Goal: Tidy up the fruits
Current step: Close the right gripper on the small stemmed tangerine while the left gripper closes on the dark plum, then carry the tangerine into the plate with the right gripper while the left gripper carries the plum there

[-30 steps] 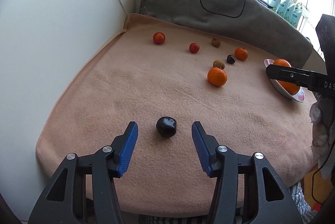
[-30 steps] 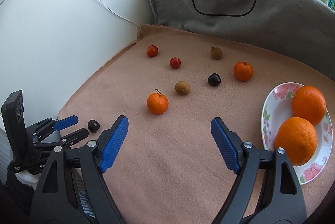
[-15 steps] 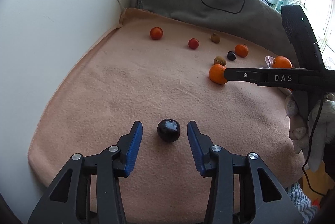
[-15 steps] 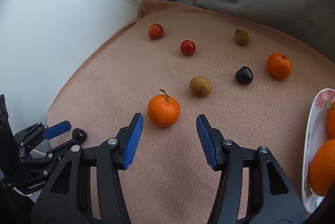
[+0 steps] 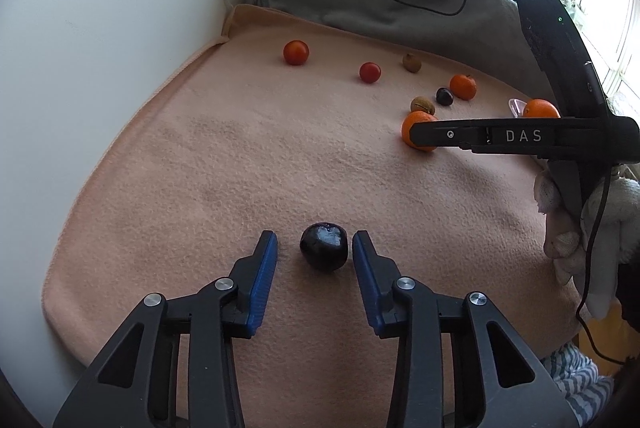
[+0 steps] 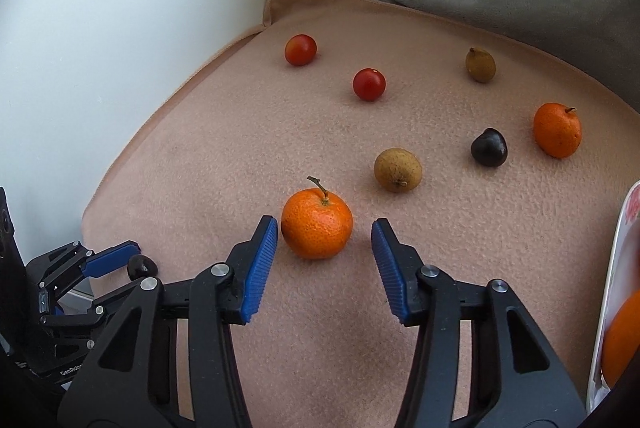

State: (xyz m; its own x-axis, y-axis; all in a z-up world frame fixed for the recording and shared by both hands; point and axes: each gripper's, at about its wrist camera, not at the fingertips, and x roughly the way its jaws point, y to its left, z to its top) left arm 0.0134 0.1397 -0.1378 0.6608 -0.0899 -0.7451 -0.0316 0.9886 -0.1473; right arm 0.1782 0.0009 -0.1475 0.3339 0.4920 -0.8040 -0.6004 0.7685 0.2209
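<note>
While left gripper (image 5: 314, 252) brackets plum (image 5: 323, 246), untouched.

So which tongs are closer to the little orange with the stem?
Right. The right tongs sit open on either side of the little orange, not gripping it. The left tongs are far off, around the dark plum.

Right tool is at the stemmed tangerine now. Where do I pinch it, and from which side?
Grip the tangerine across its widest middle, coming in level from the near side as the right tool already does. Its stem points up and away, so the round flanks face the open blue pads; keep below the stem.
</note>
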